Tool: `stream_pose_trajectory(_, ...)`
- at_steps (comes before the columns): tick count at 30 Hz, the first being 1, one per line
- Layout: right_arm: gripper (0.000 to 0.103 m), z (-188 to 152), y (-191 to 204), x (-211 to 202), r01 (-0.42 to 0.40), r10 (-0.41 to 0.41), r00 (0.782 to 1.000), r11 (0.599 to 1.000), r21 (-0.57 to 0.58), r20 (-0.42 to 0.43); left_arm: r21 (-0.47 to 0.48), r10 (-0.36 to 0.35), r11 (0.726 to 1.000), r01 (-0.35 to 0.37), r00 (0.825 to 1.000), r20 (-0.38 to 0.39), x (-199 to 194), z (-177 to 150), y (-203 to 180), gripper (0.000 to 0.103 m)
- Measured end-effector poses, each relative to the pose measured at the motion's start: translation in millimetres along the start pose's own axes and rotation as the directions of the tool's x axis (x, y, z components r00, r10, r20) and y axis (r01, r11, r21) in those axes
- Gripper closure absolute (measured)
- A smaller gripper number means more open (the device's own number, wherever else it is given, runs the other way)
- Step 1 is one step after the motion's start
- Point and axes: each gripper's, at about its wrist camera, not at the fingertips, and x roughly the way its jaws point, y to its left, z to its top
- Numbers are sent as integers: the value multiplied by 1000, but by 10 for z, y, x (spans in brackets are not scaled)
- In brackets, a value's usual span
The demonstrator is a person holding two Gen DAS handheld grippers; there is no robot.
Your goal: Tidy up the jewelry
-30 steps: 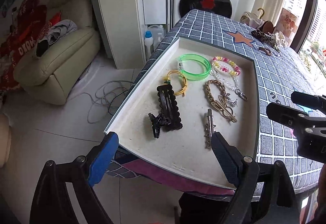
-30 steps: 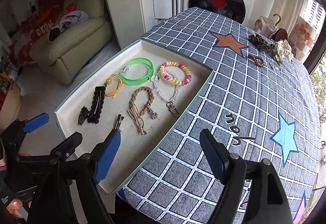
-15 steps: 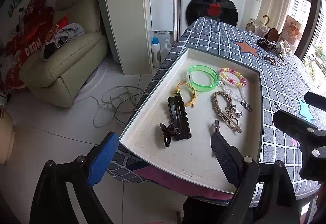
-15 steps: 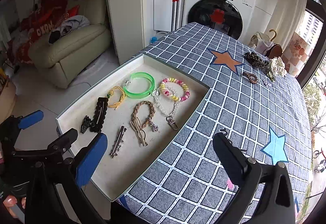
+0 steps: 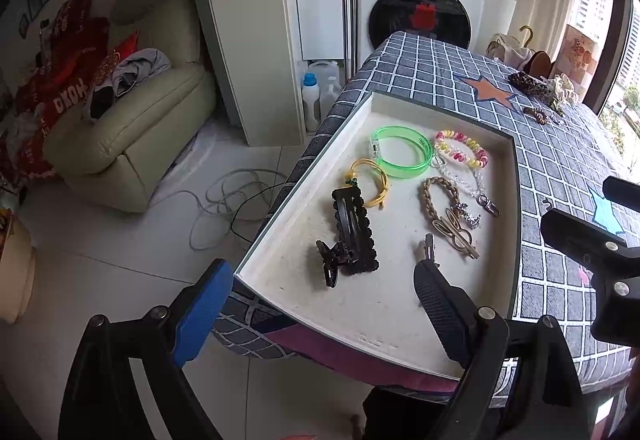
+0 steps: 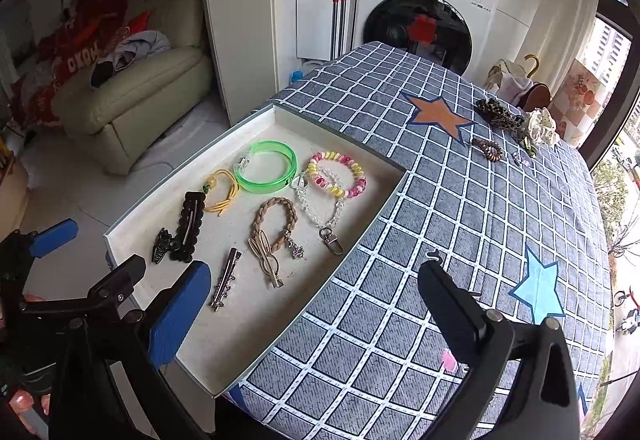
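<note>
My left gripper (image 5: 322, 304) covers most of the slim silver metal hair clip (image 6: 225, 279) in its own view: only the clip's tip pokes out above the black textured pad, though my right wrist camera shows its whole ridged length lying flat near the front of the shallow cream rectangular tray (image 6: 256, 336). The tray's near corner is cut off behind my right gripper (image 6: 316, 308). Both of my grippers stand wide apart at the fingers and hold nothing.

The jewelry all lies inside the tray. A translucent green plastic bangle (image 5: 401, 157), smooth and glossy, sits toward the far end, just beside a pink-and-yellow beaded coil bracelet (image 5: 461, 152) that overlaps a clear crystal bead chain with a metal clasp (image 6: 325, 217). A yellow cord bracelet (image 5: 371, 180) touches the top of a long black scalloped hair clip (image 5: 353, 230), and a small black claw clip (image 5: 330, 264) rests against that clip's lower end. A tan braided bracelet with a small silver charm (image 6: 276, 221) meets a gold looped hairpin (image 6: 267, 262).

Farther off on the grey-blue checked tablecloth with stars (image 6: 460, 208), a leopard-print scrunchie (image 6: 496, 113), a brown spiral hair tie (image 6: 487, 149) and a cream scrunchie (image 6: 541, 126) form a cluster too small to make out in detail.
</note>
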Motion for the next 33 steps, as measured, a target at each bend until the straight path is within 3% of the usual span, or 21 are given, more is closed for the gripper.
stream_pose_trajectory(33,0,-12,-8,17,-3,3,1000,1000,2,-4,7,3,1000,-3,1000,1,-16,-33,-36,6)
